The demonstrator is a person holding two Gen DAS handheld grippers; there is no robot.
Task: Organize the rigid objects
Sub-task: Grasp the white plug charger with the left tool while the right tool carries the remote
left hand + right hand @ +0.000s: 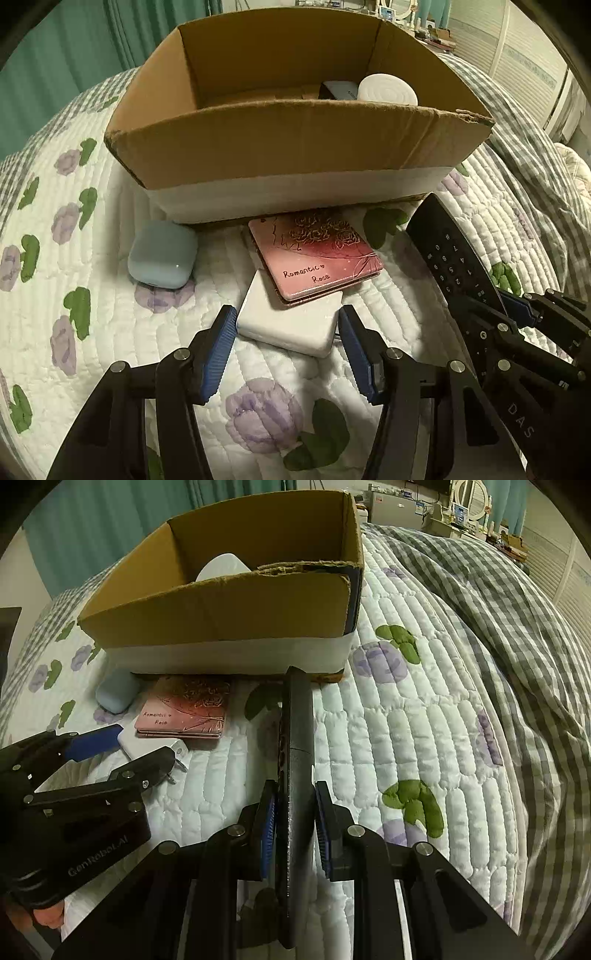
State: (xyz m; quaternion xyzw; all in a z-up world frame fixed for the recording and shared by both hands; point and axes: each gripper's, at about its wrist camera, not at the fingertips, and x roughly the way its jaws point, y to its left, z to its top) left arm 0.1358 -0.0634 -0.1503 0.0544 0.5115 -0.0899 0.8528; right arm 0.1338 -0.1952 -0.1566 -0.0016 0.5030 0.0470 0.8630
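Observation:
My left gripper [287, 322] is open, its blue pads on either side of a white charger block [291, 317] that lies on the quilt. A pink "Romantic Rose" case [314, 251] rests partly on the charger. A pale blue case [162, 254] lies to the left. My right gripper [294, 821] is shut on a black remote control [297, 738], held on edge and pointing toward the cardboard box [221, 616]. The remote also shows in the left wrist view [450, 254]. The box [295, 147] holds a white round object [388, 90] and a dark device [340, 90].
Everything lies on a white quilted bedspread [406, 720] with purple flowers. A grey checked duvet [498, 609] is bunched up to the right. Green curtains [55, 55] hang behind the box. The left gripper also shows at the left of the right wrist view [122, 746].

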